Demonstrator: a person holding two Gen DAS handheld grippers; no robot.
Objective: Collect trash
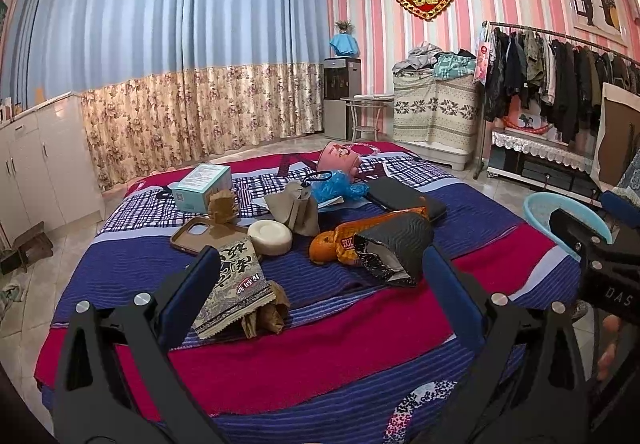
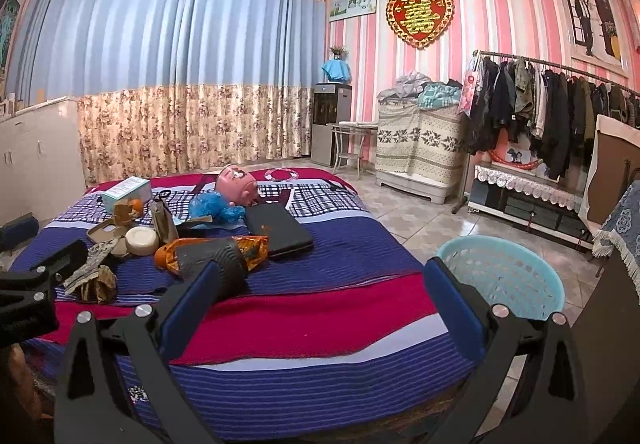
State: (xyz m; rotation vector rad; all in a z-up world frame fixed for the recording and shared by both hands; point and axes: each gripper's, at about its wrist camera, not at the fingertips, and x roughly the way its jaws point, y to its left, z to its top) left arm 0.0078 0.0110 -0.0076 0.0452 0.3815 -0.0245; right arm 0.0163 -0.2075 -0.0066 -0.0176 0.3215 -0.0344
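Note:
Trash lies on the bed point(image 1: 320, 356): a printed grey snack wrapper with crumpled brown paper point(image 1: 236, 292), a black-and-orange snack bag point(image 1: 384, 244), crumpled blue plastic point(image 1: 340, 186) and a grey-brown wrapper point(image 1: 298, 210). My left gripper point(image 1: 320, 264) is open above the bed's near edge, its left finger beside the grey wrapper. My right gripper point(image 2: 320, 280) is open and empty over the bed's near right part; the black-and-orange bag point(image 2: 220, 258) lies by its left finger. A light blue mesh basket point(image 2: 504, 276) stands on the floor right of the bed.
Also on the bed: a phone case point(image 1: 200, 234), a round cream soap point(image 1: 270, 238), a teal box point(image 1: 202, 188), a black case point(image 1: 404, 198), a pink bucket point(image 1: 340, 160), an orange point(image 1: 324, 246). White cabinets stand left, a clothes rack point(image 1: 560, 76) right.

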